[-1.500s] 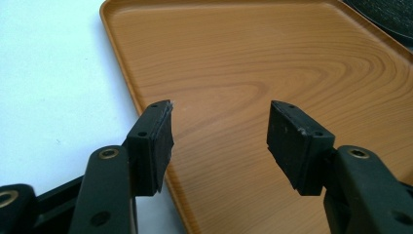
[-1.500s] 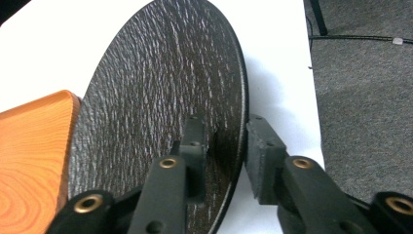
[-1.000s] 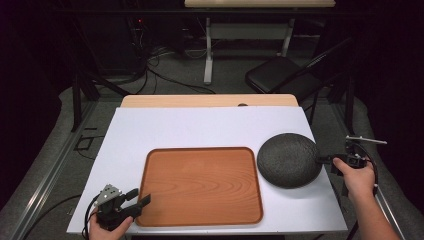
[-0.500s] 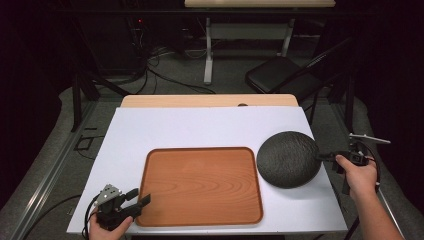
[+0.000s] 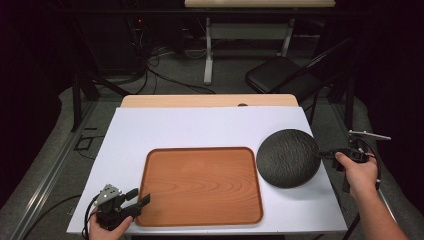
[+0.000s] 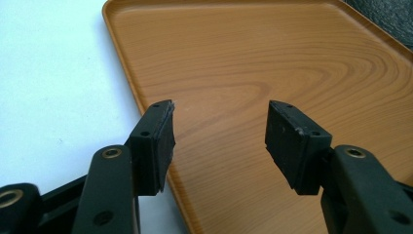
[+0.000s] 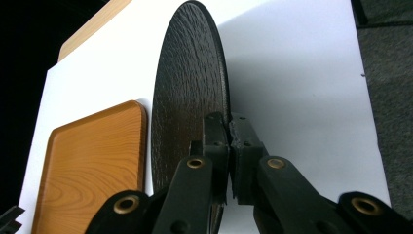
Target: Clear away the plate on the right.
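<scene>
The black plate (image 5: 288, 157) sits at the right side of the white tabletop (image 5: 200, 127), just right of the wooden tray (image 5: 200, 185). In the right gripper view the plate (image 7: 187, 92) is seen edge-on, its rim clamped between the jaws of the right tongs (image 7: 230, 127), which have just been closing on it. From above, the right tongs (image 5: 327, 154) meet the plate's right edge, with the hand (image 5: 359, 172) past the tabletop's edge. The left tongs (image 5: 137, 199) rest at the tray's near left corner; their jaws stand wide over the tray (image 6: 253, 73) with nothing between them (image 6: 219, 109).
</scene>
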The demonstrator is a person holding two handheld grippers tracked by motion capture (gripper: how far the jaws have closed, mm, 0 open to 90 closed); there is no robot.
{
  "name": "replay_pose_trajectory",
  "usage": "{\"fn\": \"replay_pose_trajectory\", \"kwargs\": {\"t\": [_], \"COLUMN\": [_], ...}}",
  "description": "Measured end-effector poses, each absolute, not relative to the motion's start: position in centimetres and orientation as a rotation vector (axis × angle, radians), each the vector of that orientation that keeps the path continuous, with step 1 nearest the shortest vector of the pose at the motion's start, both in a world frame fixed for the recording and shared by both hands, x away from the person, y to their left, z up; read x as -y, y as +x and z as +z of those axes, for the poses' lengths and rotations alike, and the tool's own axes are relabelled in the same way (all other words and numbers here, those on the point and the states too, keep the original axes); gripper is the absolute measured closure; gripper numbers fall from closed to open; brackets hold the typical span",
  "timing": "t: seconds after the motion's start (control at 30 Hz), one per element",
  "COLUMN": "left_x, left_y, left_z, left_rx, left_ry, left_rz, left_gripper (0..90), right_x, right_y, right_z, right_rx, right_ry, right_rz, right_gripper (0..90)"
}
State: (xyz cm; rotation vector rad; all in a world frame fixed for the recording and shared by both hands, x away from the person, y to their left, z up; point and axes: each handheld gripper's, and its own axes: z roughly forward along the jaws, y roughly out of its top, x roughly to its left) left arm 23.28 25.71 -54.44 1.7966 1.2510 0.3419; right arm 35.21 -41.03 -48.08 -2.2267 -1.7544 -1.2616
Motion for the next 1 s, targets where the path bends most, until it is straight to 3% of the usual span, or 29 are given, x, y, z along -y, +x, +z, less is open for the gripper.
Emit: {"fn": "replay_pose_trajectory", "kwargs": {"t": [1.0], "left_x": [-25.8], "left_y": [23.3], "left_z": [-54.4], "left_rx": [-1.248], "left_ry": [1.801], "left_rz": [0.343], "left_gripper": [44.5], "right_x": [39.2], "right_y": [36.9], "right_z": [-44.7], "right_rx": [1.791], "right_ry": [-2.274], "right_rz": [-1.174], "right_gripper": [87.4]}}
